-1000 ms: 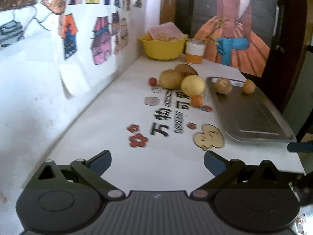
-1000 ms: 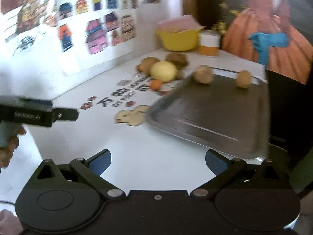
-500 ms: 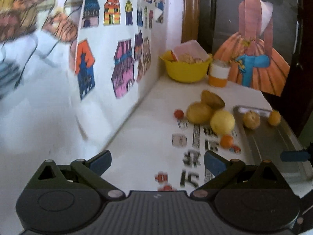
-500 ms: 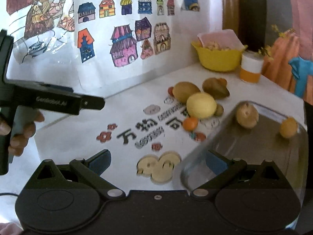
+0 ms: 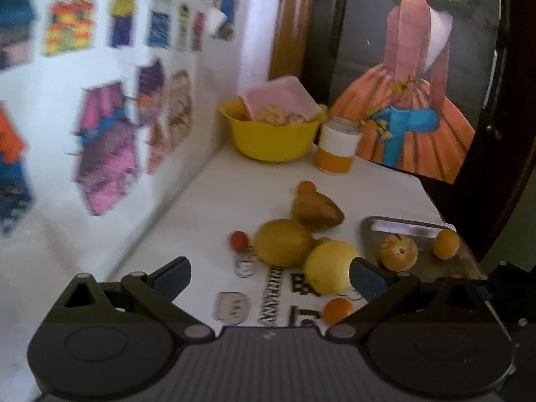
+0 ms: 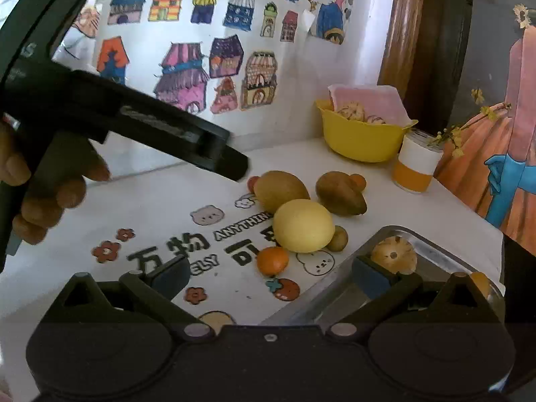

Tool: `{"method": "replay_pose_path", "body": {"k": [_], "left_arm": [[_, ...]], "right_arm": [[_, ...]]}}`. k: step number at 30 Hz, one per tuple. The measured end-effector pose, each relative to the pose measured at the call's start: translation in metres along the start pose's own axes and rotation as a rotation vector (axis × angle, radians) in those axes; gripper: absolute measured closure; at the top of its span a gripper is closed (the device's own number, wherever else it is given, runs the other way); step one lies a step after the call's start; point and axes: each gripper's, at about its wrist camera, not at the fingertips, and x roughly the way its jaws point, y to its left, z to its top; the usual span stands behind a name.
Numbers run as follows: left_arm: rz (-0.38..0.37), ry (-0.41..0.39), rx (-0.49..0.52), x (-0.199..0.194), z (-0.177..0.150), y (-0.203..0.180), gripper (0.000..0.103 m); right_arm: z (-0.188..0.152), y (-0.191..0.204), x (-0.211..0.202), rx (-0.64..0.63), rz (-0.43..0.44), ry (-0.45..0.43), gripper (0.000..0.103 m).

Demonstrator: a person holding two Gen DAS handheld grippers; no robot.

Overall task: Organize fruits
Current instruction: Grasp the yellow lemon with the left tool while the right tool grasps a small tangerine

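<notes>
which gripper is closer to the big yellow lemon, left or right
Left, as a judgement. The left gripper hangs open just short of the lemon, whose edge reaches its right finger. The right gripper sits further back, the lemon beyond a small orange.

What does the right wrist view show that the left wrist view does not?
Only the right wrist view shows the hand holding the left gripper's body, the small olive fruit beside the lemon, and the strawberry print.

Only the left wrist view shows the whole small orange fruit on the tray.

Both show the yellow bowl, the orange cup, the lemon, and open, empty grippers.
</notes>
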Motion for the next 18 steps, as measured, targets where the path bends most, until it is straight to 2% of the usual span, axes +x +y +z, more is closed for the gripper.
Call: {"method": "replay_pose_path", "body": {"k": [7,13,18], "left_arm": [[-0.048,0.049,0.019,0.041,-0.001,-0.017,0.001],[-0.08,0.069,0.031,0.063,-0.001,-0.019,0.001],[-0.146,0.079,0.006,0.076,-0.007,-0.015,0.001]], "right_arm": [[-0.002,-0.013,0.021,0.011,0.04,0.024,0.008],[-0.004,-0.014,0.034,0.017,0.051,0.042,0.022],[-0.005,-0.015,0.044,0.031,0.061,0.055,0.034]]}}
